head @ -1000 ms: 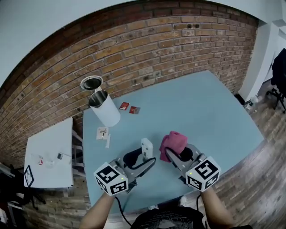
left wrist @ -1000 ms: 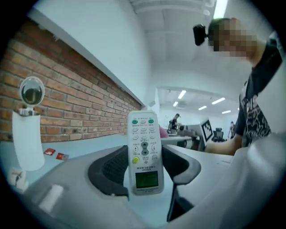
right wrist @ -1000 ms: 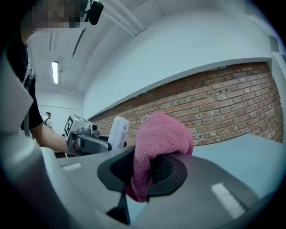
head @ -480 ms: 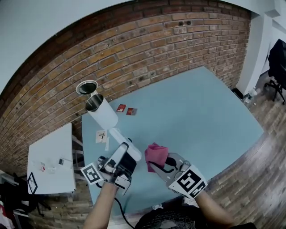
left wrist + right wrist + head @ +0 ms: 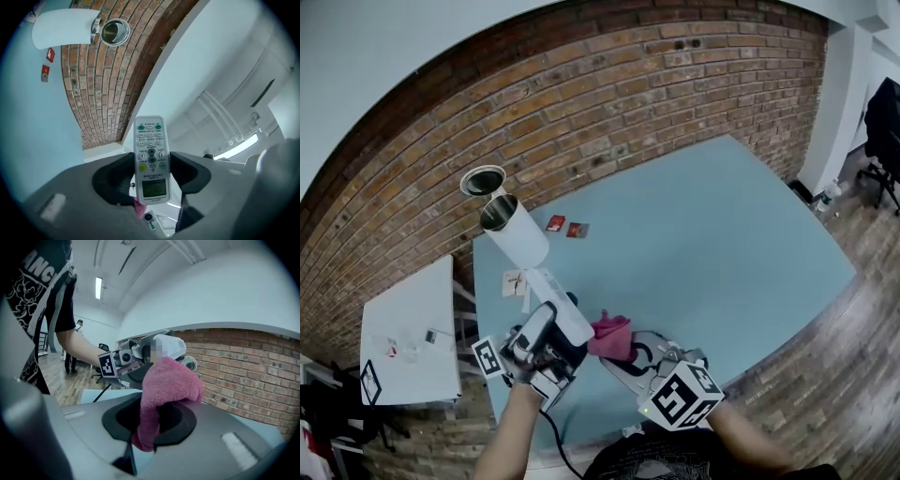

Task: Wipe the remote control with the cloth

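Observation:
My left gripper (image 5: 547,332) is shut on a white remote control (image 5: 562,307), held off the blue table (image 5: 722,234) with its far end slanting up and left. In the left gripper view the remote (image 5: 151,159) stands between the jaws of the left gripper (image 5: 151,177), buttons and small screen facing the camera. My right gripper (image 5: 623,357) is shut on a bunched pink cloth (image 5: 610,337), which sits against the remote's right side near the left jaws. In the right gripper view the cloth (image 5: 168,385) rises from the right gripper (image 5: 152,422) and hides most of the remote behind it.
A white cylinder can (image 5: 517,235) lies on the table's far left with its lid (image 5: 482,180) beside it. Two red packets (image 5: 566,227) and small paper cards (image 5: 515,281) lie near it. A white side table (image 5: 408,328) stands at the left; a brick wall runs behind.
The left gripper rolled and lifted, tipping the remote up to slant away. The right gripper carried the pink cloth leftwards until it met the remote.

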`<state>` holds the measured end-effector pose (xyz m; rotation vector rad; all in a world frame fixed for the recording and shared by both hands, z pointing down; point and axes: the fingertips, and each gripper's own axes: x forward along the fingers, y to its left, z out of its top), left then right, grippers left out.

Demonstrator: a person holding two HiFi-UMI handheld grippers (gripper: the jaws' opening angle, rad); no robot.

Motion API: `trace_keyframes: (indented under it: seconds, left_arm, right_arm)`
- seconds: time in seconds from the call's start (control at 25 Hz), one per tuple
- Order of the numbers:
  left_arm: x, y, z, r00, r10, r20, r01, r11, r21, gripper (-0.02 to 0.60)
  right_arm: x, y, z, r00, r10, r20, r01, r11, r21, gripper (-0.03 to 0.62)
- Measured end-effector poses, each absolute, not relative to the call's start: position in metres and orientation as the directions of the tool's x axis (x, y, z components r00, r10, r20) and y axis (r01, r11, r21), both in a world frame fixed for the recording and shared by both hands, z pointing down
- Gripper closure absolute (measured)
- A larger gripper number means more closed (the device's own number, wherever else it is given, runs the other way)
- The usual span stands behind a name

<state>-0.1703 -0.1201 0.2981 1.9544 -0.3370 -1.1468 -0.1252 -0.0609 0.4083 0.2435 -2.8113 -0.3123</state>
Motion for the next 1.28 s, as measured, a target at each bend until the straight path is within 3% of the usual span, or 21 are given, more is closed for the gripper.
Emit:
trace_keyframes:
  seconds: [0.8, 1.28]
  left_arm:
    - [-0.139, -0.108, 0.303, 0.652, -0.484, -0.584, 0.217, -0.618, 0.755, 0.341]
    - [-0.13, -0.11, 0.317, 0.706, -0.495, -0.507, 0.139, -0.605, 0.784, 0.341]
  right_arm:
    - [-0.116, -0.081, 0.396, -0.928, -0.251, 0.275, -0.188, 0.954, 0.235, 0.528]
    - [-0.115, -0.083, 0.411, -0.923, -0.254, 0.288, -0.194, 0.955, 0.223, 0.528]
